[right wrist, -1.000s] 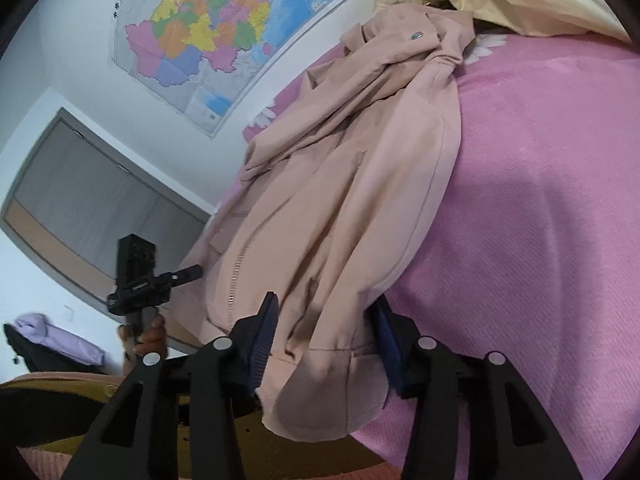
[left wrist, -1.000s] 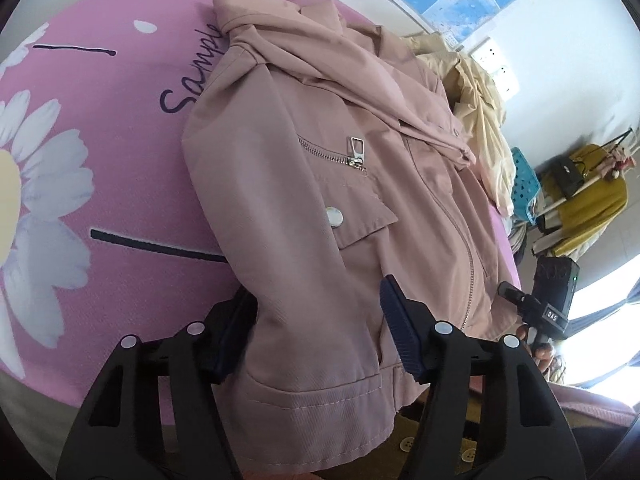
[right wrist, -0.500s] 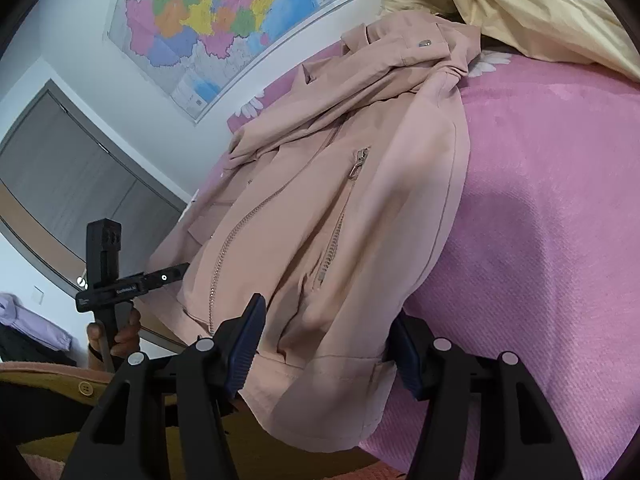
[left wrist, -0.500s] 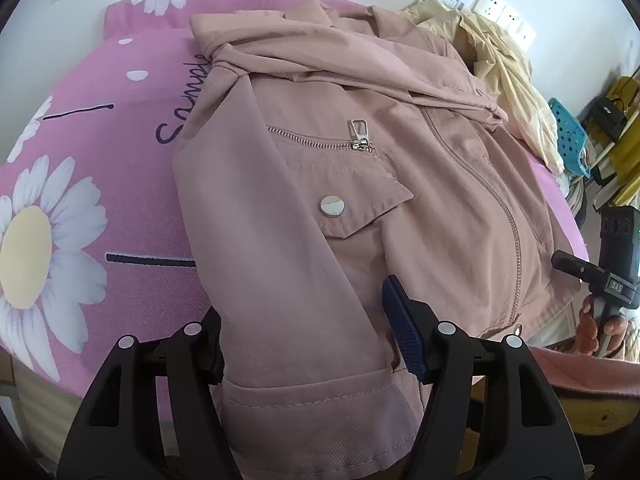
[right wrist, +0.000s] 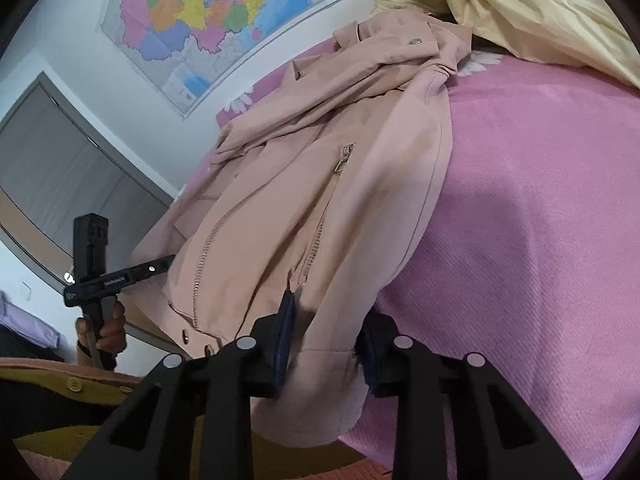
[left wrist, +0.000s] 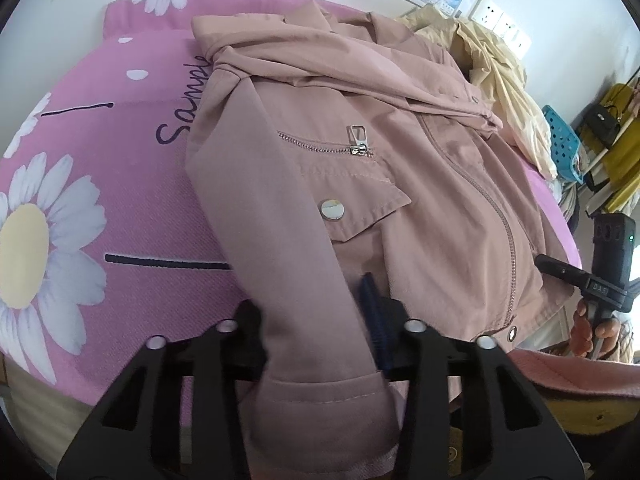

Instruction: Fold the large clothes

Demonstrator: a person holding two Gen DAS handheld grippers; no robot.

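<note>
Jacket lay spread on the bed, 1 cuff between each closing pair of jaws: left gripper and right gripper pinched 2 sleeves.

The left tool angles steeply downward at six o'clock of its own view, jaws closing on pink cloth between the pads. The right tool tilts down less steeply, jaws likewise closing on cloth. A bare hand grips the left tool's handle at eight o'clock.
</note>
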